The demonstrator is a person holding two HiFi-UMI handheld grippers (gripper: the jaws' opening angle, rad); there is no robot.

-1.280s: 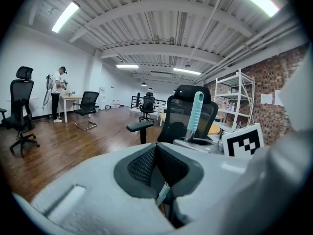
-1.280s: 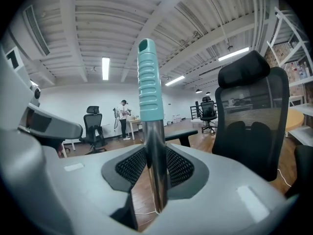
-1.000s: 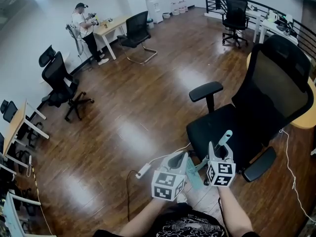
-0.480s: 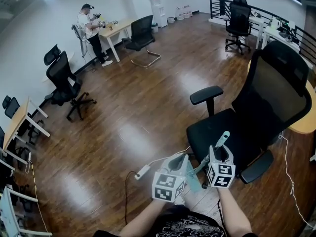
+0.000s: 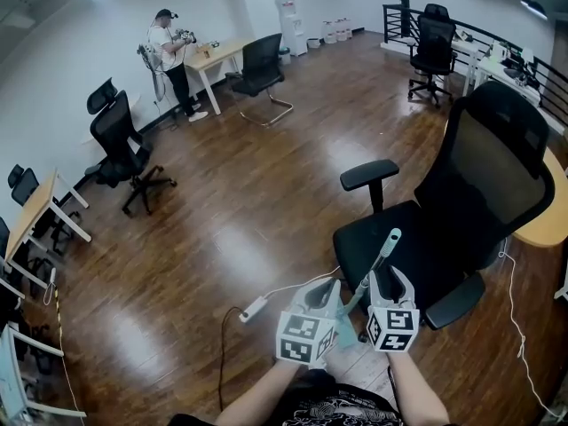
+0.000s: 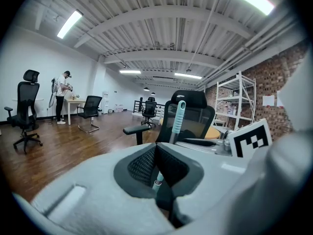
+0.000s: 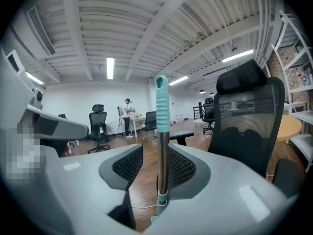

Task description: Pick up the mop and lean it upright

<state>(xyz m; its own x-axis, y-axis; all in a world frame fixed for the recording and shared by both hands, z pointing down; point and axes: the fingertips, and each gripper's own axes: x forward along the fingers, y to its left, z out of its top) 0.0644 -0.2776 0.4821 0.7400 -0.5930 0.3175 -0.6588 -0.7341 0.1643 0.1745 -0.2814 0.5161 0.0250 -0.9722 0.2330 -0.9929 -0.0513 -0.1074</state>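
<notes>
The mop's metal handle [image 5: 377, 260] with its teal grip [image 7: 162, 102] rises nearly upright in front of the black office chair [image 5: 444, 220]. My right gripper [image 5: 390, 278] is around the handle. Its jaws are closing, the shaft [image 7: 162, 160] lies against the right pad, and a gap shows on the left. My left gripper [image 5: 327, 289] is just left of the mop, its pads meeting at the tips [image 6: 155, 163]. The handle [image 6: 178, 119] stands beyond them. A teal part of the mop [image 5: 348, 328] shows low between the two grippers.
The chair's armrest [image 5: 368, 174] and seat are right behind the mop. A white power strip [image 5: 256, 307] with its cord lies on the wood floor to the left. A round desk edge [image 5: 541, 229] is on the right. A person [image 5: 169, 51] stands far back by a table.
The handle's top has swung a little left and stands more upright. My right gripper has slid slightly down and toward me along it. The left gripper has barely moved.
</notes>
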